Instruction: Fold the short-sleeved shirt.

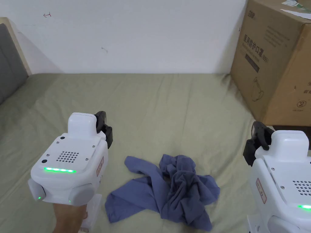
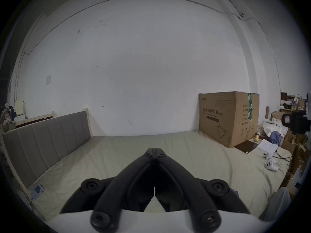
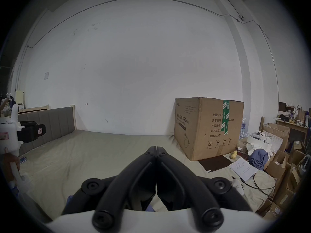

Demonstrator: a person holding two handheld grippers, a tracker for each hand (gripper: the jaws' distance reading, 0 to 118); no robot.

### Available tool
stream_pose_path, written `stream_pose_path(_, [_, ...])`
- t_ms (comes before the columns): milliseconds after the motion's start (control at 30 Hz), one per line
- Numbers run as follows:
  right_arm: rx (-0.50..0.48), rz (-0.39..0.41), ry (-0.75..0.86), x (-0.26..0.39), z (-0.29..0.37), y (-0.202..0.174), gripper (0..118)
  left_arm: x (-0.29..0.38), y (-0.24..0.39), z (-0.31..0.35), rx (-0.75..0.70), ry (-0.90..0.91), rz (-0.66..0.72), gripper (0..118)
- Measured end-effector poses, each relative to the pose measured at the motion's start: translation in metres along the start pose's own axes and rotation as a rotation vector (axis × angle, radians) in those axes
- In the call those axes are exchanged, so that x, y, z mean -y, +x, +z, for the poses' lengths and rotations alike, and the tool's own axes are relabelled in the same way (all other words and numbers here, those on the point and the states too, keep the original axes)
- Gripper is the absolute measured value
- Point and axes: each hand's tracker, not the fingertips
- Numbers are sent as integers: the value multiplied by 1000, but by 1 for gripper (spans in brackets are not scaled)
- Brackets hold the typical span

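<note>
Head view: the blue shirt (image 1: 170,191) lies crumpled on the bed (image 1: 158,103) between the left gripper (image 1: 104,129) and right gripper (image 1: 258,142), both held above it; grabbing a bunched layer risks lifting a tangle, not an edge. Left gripper view: jaws pressed together, empty. Right gripper view: jaws likewise together, gripping nothing.

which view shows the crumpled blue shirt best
The head view: the crumpled blue short-sleeved shirt lies whole on the olive bed sheet, between the two grippers. The right gripper view catches just blue slivers at its own jaws' base; the left gripper view a faint bluish edge, hard to tell.
</note>
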Motion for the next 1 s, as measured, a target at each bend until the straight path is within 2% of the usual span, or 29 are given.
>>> stream_pose_path(167, [-8,0,-1,1,-1,-3,0,6,-4,-5,13,-75,30,0])
stream_pose_path(267, [-11,4,-9,4,-3,-4,0,21,-8,-19,20,-259,41,0])
stream_pose_path(333, [-13,4,-15,7,-4,-5,0,41,-14,-26,66,-369,98,0])
stream_pose_path(433, [-15,-1,-27,12,-6,-5,0,74,-19,-36,53,-547,172,0])
stream_pose_path(567, [-16,-6,-50,19,-10,-5,0,123,-22,-42,44,-697,241,0])
stream_pose_path(633, [-15,0,-58,23,-11,-5,0,142,-19,-42,30,-757,227,0])
stream_pose_path(667, [-15,1,-63,25,-12,-4,0,151,-18,-44,26,-769,228,4])
stream_pose_path(700, [-14,0,-68,27,-12,-4,0,158,-18,-46,24,-805,231,12])
stream_pose_path(733, [-13,-1,-75,29,-13,-3,0,164,-17,-48,26,-834,259,27])
stream_pose_path(767, [-12,-1,-81,31,-14,-1,0,170,-17,-50,27,-859,290,50])
stream_pose_path(867, [-3,-4,-99,36,-17,2,0,186,-12,-59,7,-911,304,96])
stream_pose_path(900, [-1,-5,-103,37,-18,4,0,190,-10,-61,3,-923,299,101])
stream_pose_path(1000, [7,-5,-118,42,-21,8,0,201,-4,-67,-21,-959,288,100])
